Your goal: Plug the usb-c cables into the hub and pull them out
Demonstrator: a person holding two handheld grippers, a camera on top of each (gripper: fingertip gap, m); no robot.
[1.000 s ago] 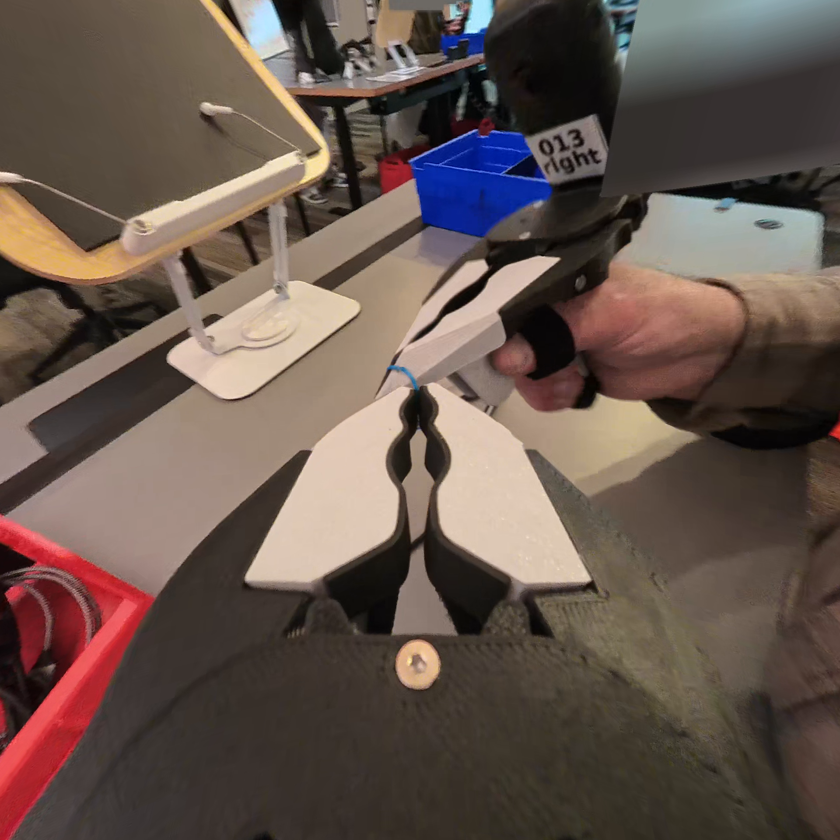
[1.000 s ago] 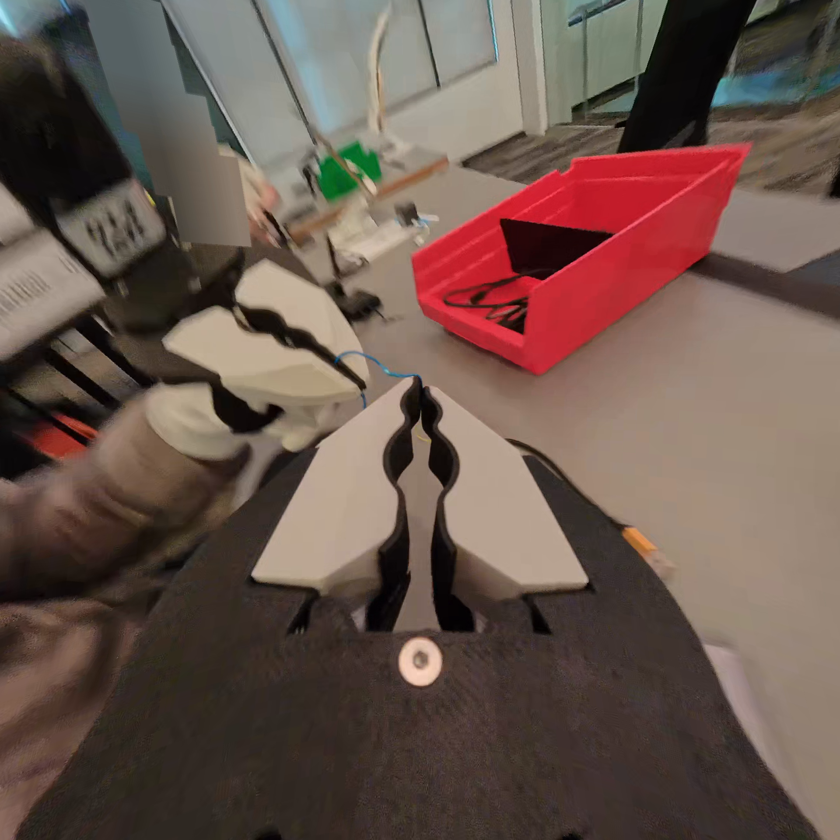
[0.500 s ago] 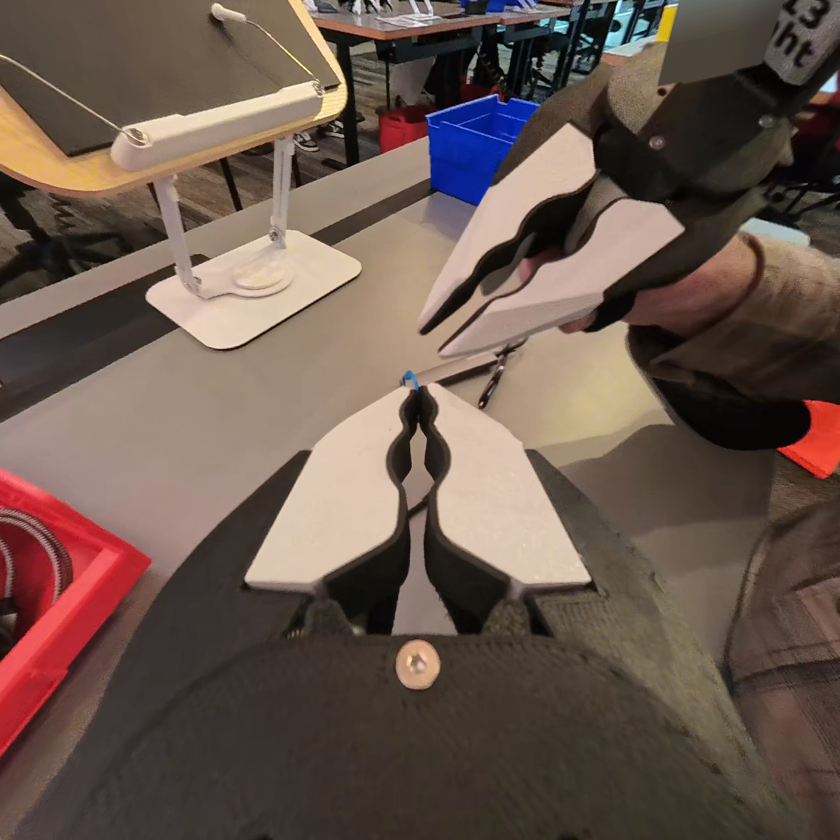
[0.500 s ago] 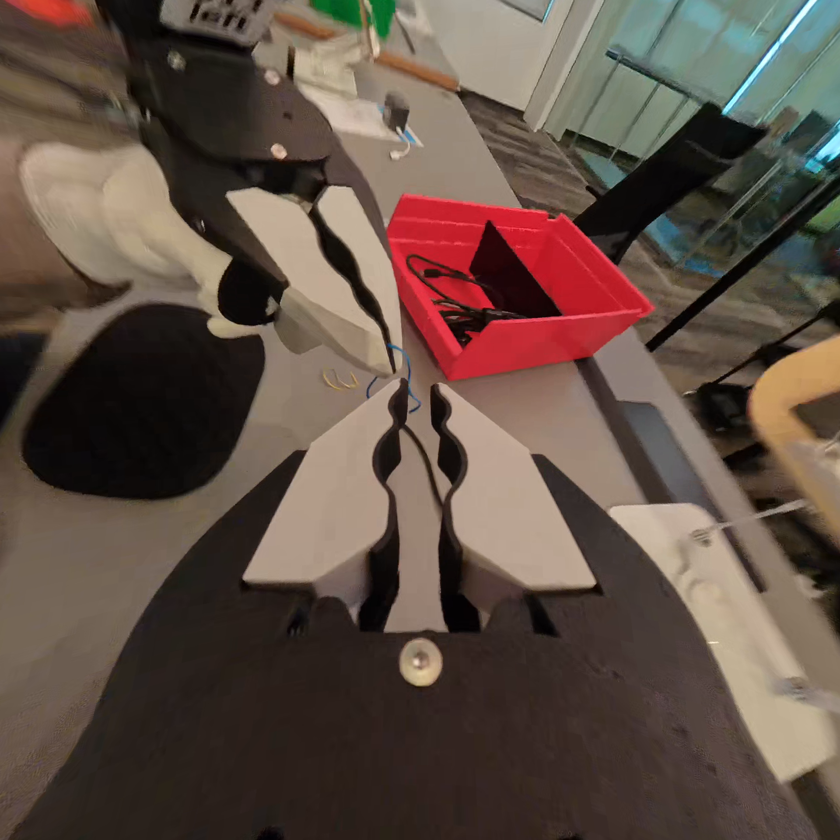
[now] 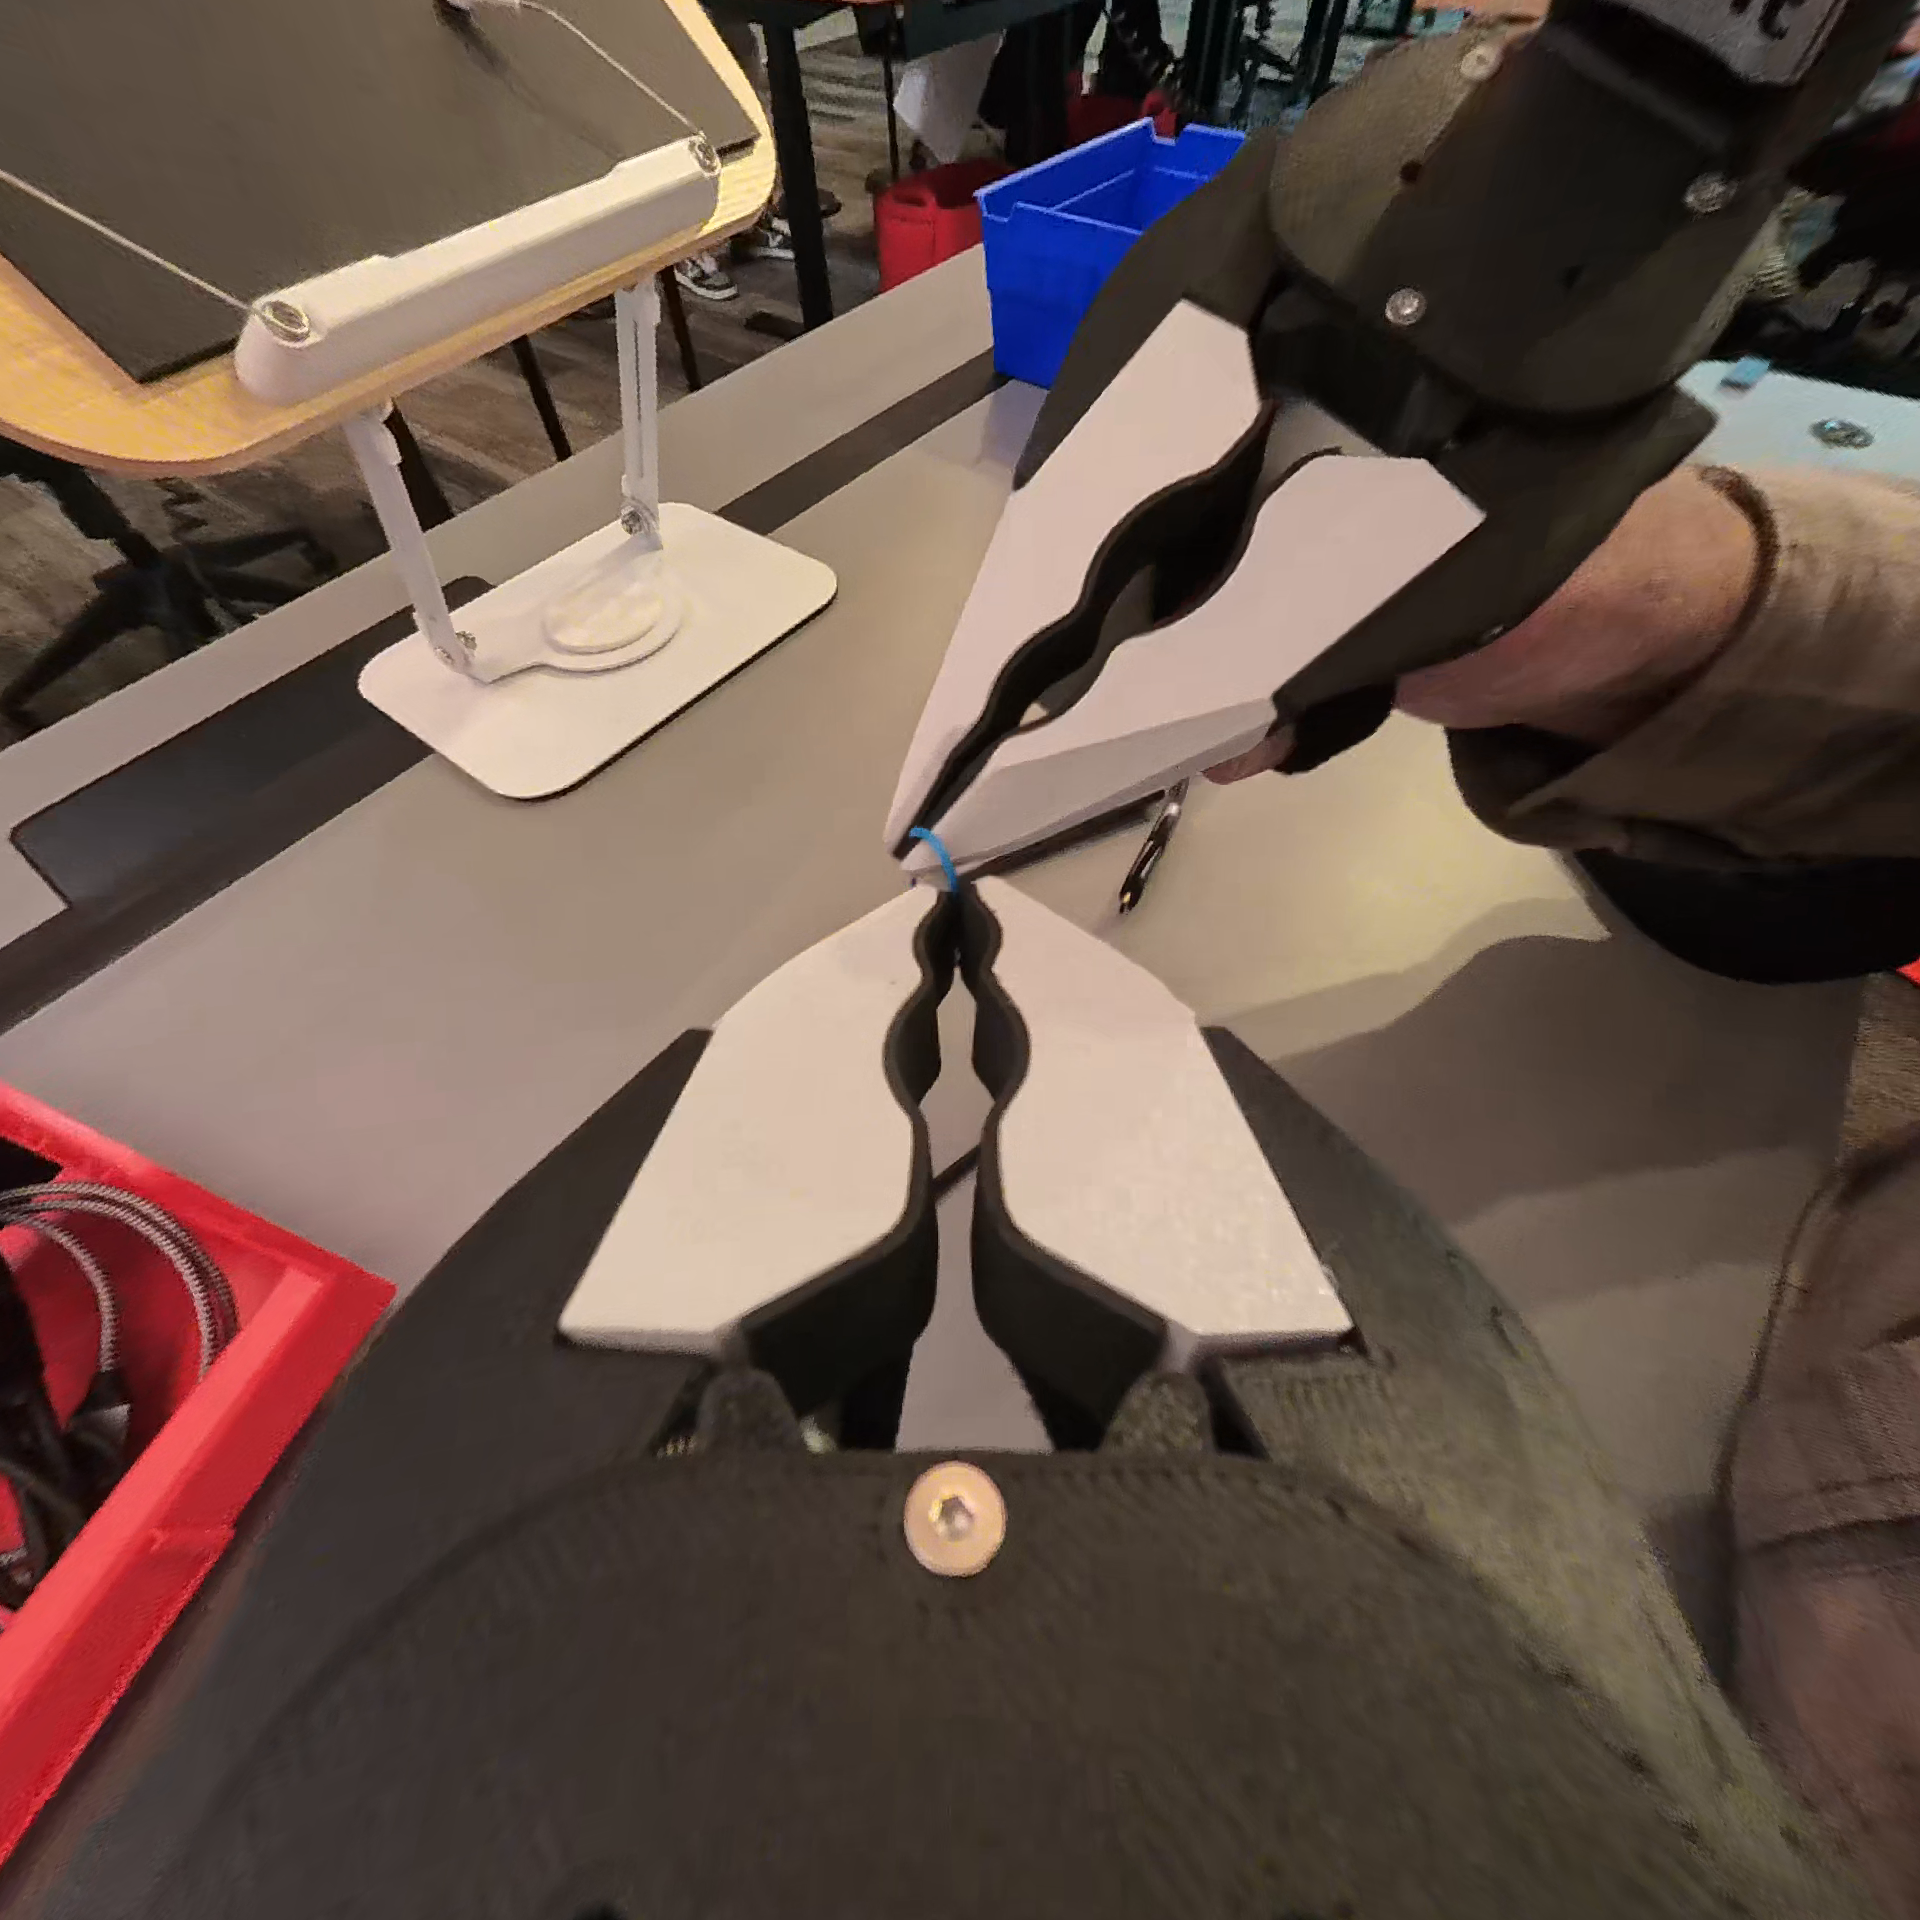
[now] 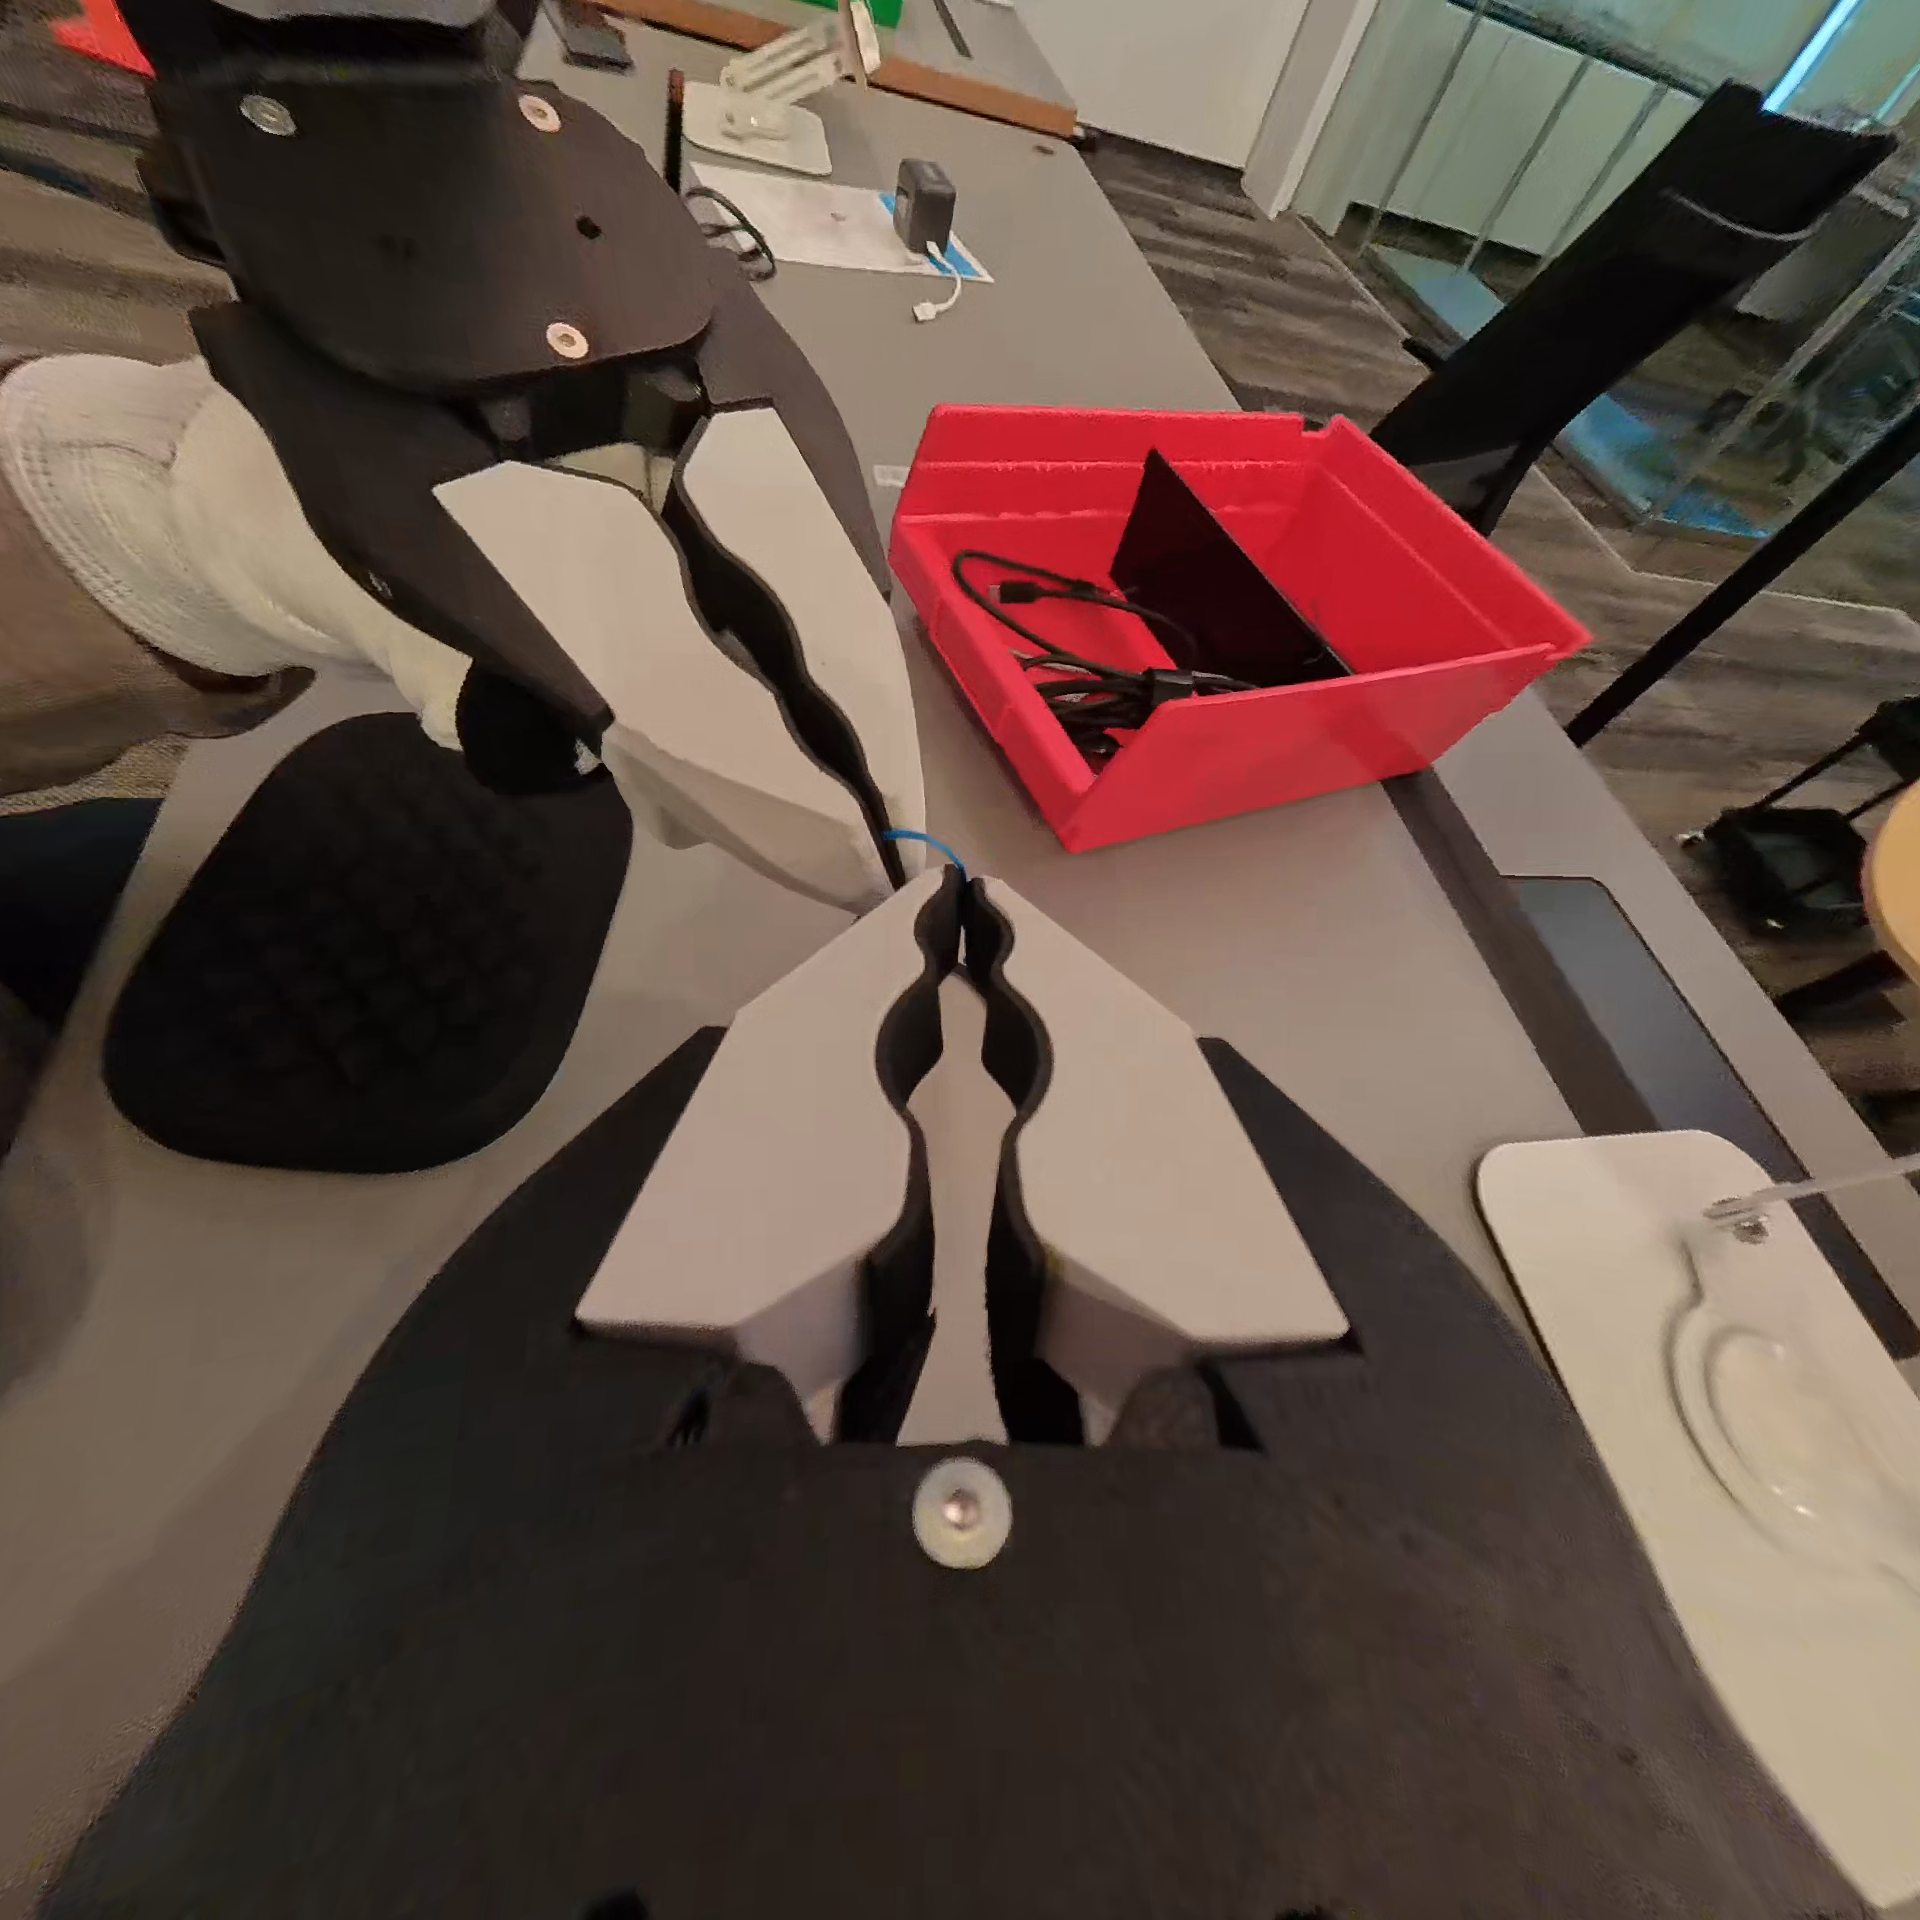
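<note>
Left tongs [image 5: 951,904] and right tongs [image 6: 961,899], tip to tip above the grey table [image 5: 416,987]. Both pairs are clenched on a thin blue tie [image 5: 932,847], which is pinched between them; in the right wrist view the same tie [image 6: 928,844] is seen looping from one tip to the other. The step in hand is judged to be preparatory: a tie is being undone or pulled off, and no plugging is yet under way. The next move is likely to call for a gentle pull apart and a release of the tie. Black cables [image 6: 1081,665] are coiled in the red bin [image 6: 1351,727], well apart from the tips; another dark cable end [image 5: 1148,857] lies on the table just beyond them. No hub is shown.
</note>
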